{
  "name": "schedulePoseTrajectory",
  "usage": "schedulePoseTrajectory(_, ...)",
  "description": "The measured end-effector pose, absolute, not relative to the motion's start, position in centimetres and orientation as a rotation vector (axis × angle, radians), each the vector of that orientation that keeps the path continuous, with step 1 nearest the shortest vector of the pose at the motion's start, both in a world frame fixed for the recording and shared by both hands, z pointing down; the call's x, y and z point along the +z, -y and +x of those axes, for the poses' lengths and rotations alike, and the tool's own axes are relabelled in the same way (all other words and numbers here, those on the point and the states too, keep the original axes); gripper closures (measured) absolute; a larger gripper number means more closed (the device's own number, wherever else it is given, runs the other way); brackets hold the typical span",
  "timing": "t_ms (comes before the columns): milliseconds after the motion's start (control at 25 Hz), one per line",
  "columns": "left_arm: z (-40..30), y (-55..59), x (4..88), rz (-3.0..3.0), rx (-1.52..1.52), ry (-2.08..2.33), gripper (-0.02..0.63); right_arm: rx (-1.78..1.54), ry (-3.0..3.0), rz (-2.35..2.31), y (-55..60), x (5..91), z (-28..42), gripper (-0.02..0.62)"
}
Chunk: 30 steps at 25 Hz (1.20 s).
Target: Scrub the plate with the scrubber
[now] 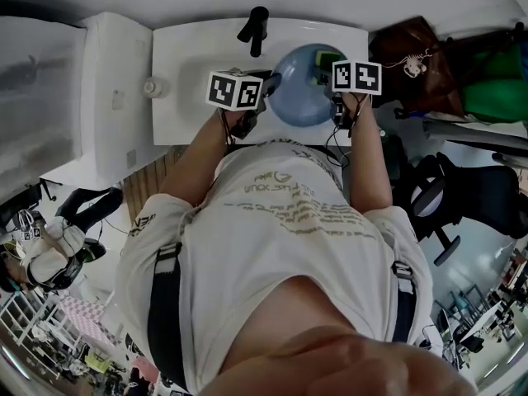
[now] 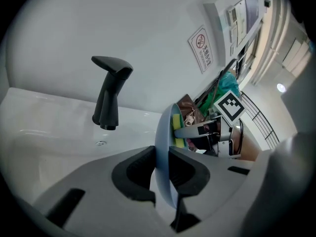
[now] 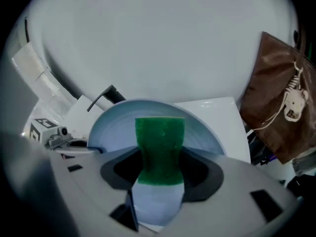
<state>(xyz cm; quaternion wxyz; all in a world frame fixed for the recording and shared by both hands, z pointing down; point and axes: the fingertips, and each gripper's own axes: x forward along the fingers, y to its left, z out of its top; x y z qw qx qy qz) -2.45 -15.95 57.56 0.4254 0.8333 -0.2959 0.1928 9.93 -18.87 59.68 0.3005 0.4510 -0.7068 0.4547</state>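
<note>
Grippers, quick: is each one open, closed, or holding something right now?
Left gripper: jaws closed on the blue plate, at its rim.
Right gripper: jaws closed on the green scrubber.

The plate (image 1: 297,101) stands on edge over the sink (image 1: 186,64) before the faucet (image 1: 256,27), the scrubber (image 3: 159,142) against its right face.

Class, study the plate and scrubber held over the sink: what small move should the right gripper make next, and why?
Probably slide the right gripper sideways, wiping the green scrubber it clamps across the face of the blue plate. The left gripper pinches the plate's rim, holding it on edge over the sink, and the scrubber sits against the face's middle, ready to stroke.
</note>
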Motion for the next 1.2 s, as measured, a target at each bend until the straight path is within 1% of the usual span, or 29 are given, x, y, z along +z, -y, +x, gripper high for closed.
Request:
schedulePoseTrajectory(360, -1.4, 16.2, 57.4, 2.093, 0.491, 0.757, 0.545, 1.036, 1.851, 1.220, 19.4, 58.5, 8.0, 0.368)
schedulePoseTrajectory(520, -1.6, 16.1, 57.3, 2.084, 0.493, 0.762, 0.545, 0.966, 1.882, 1.172, 19.1, 57.7, 6.1, 0.365)
schedulePoseTrajectory(960, -2.7, 16.6, 57.4, 2.050, 0.436, 0.827, 0.546, 0.645, 1.868, 1.010, 17.2, 58.2, 2.3, 0.359)
schedulePoseTrajectory(1200, -3.8, 17.1, 57.3, 2.019, 0.379, 0.856, 0.546, 0.609, 1.875, 0.993, 16.4, 58.6, 1.3, 0.357)
